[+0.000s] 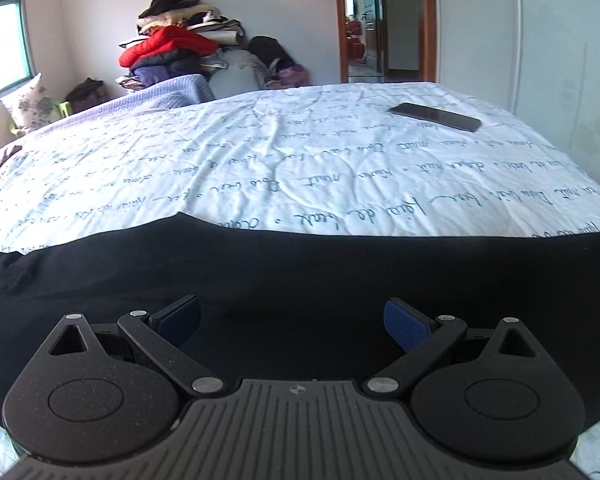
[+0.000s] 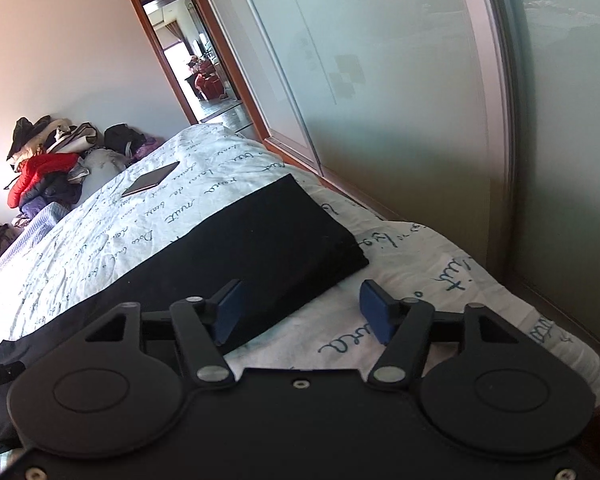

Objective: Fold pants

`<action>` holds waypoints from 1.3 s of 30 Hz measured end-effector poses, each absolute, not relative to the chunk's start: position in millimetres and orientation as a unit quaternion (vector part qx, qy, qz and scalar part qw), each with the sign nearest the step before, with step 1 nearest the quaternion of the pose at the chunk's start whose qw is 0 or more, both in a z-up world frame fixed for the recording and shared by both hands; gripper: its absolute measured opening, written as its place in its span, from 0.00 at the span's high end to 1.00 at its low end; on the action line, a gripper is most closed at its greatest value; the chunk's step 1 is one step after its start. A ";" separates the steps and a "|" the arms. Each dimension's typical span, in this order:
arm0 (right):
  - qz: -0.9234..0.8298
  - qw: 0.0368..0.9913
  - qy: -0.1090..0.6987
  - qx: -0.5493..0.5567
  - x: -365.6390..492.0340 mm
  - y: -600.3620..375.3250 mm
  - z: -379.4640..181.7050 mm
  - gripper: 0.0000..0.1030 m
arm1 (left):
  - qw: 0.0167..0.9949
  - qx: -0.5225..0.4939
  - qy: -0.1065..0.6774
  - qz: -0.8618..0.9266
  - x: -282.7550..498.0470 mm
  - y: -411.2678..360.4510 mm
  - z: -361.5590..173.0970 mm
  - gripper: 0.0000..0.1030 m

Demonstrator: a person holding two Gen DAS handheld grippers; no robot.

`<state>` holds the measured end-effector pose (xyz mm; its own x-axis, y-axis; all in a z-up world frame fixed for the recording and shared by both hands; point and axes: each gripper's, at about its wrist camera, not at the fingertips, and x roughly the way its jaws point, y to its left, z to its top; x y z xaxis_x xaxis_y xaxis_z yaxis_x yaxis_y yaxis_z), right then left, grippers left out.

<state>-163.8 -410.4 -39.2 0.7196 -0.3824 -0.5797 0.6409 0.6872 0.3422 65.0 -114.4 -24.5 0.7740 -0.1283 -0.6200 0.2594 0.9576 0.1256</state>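
Black cloth: the pants (image 1: 300, 280) lie flat as a long dark band along the near edge of the bed (image 1: 260, 152), on a white quilt printed with handwriting; seen from the right wrist, the cuff end (image 2: 300, 228) lies squared off at the far right
Left gripper (image 1: 292, 320): jaws spread wide over the cloth; nothing between the blue pads
Right gripper (image 2: 300, 308): jaws parted astride the near edge of the leg; pads not pressing, nothing held
Step, as I judge it: taking hold for a fold along the length
Doing it well: pinch every layer at the edge, both ends together; lift level; lay cuff toward waist; keep edges aligned
Clutter: phone (image 1: 436, 117) far right on the quilt, well apart from the pants; clothes pile (image 1: 172, 40) by the far wall
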 end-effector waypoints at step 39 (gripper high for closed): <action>-0.263 0.877 0.172 0.362 -167.6 -434.6 -52.9 0.58 | 0.932 0.139 0.315 -0.116 57.4 -136.0 -25.7 0.03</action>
